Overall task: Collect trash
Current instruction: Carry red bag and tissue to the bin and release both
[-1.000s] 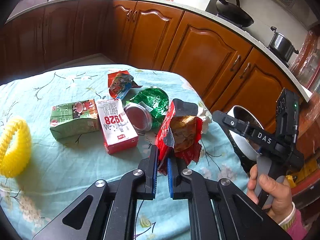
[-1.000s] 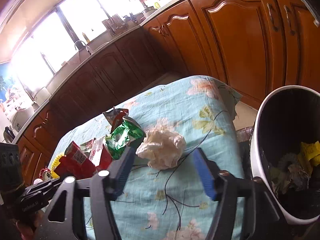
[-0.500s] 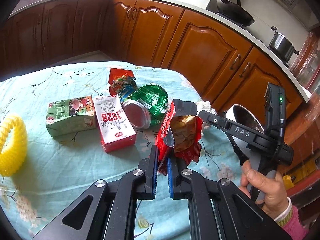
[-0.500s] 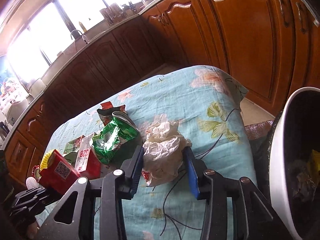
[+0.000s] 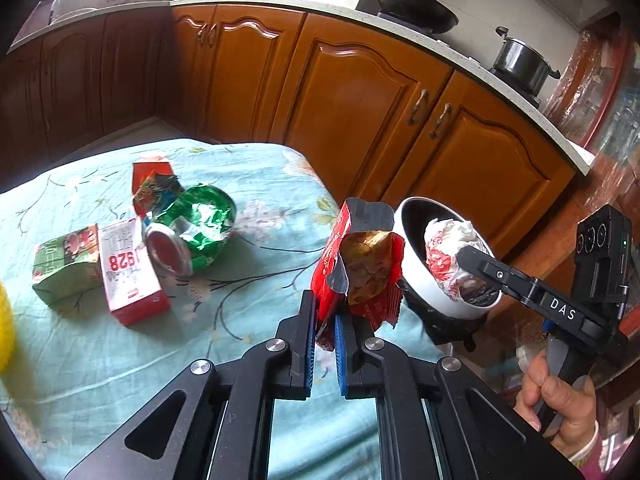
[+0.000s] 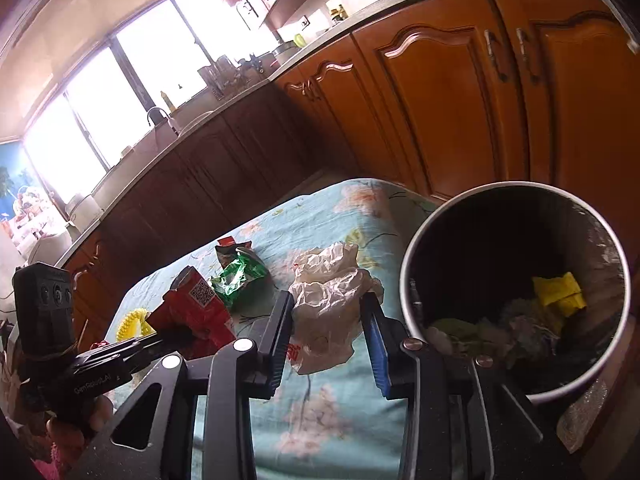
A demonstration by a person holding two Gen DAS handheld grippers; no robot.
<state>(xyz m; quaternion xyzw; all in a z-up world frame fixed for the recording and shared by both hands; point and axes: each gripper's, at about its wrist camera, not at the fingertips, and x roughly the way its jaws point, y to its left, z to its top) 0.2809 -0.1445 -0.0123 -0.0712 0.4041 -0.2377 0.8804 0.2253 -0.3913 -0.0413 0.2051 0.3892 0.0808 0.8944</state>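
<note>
Above the desk [image 5: 100, 360] edge, left tongs [image 5: 323, 322] pinch a crinkly red foil wrapper [image 5: 360, 264] upright; right tongs [image 6: 329, 322] clamp a crumpled white plastic bag [image 6: 328, 292] beside the round bin [image 6: 408, 280]

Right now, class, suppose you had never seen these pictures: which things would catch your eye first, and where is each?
First, the red snack bag, pinched upright in the left gripper above the table's near edge. Next, the crumpled white plastic bag clamped in the right gripper, beside the white trash bin at the table's end. Farther back on the floral tablecloth lie a shiny green wrapper and two small cartons.
</note>
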